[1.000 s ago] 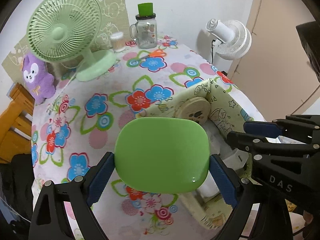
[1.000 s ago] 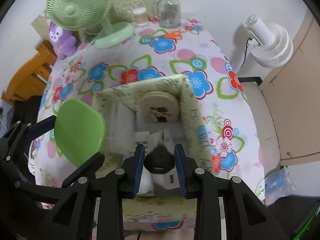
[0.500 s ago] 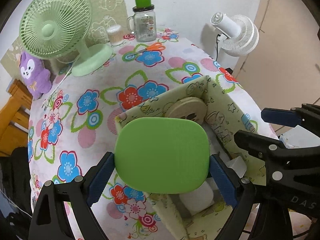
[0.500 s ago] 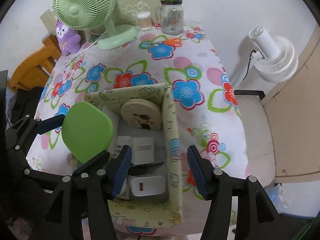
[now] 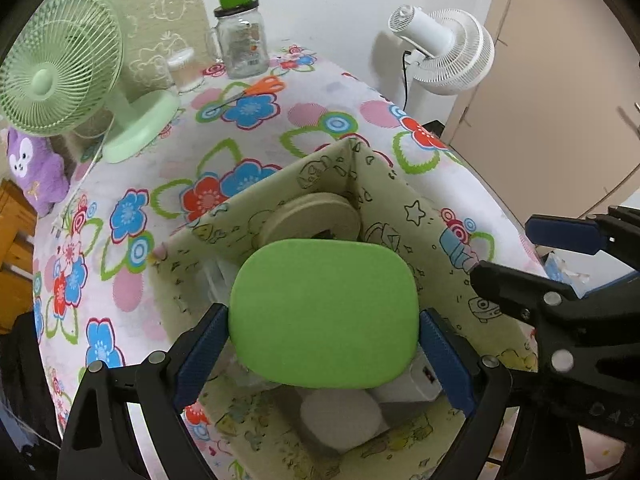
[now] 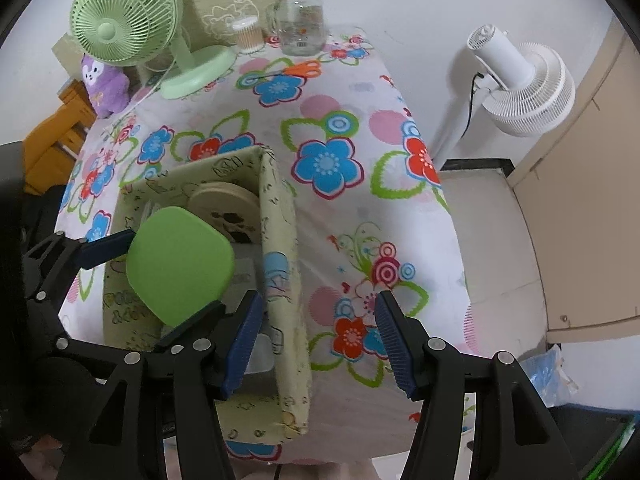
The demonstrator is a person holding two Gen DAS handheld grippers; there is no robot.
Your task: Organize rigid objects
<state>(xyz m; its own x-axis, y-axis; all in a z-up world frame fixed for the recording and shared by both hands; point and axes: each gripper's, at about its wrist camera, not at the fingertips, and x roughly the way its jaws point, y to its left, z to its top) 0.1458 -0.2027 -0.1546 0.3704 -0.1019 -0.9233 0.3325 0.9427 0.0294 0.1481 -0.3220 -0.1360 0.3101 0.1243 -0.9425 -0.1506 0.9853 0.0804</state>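
Flowered cloth covers the bench [image 6: 340, 128], which stands against a white wall. At its far end are a green fan [image 6: 128, 28], a glass jar [image 6: 298, 26] with a green lid, a purple plush toy [image 6: 102, 84] and orange-handled scissors [image 5: 252, 90]. A white fan [image 6: 520, 88] stands on the floor beside the bench.

Near the front edge sits a pale green fabric box [image 6: 280, 248] with cartoon prints. Inside it lie a round beige disc [image 5: 312, 216] at the far corner and white items nearer the front.

The left claw [image 5: 324, 344] pinches a green rounded plate [image 5: 324, 312] by its two sides, holding it above the box's open top. The right claw [image 6: 320, 336] is spread wide with nothing between its pads, above the box's right wall and the cloth beside it.
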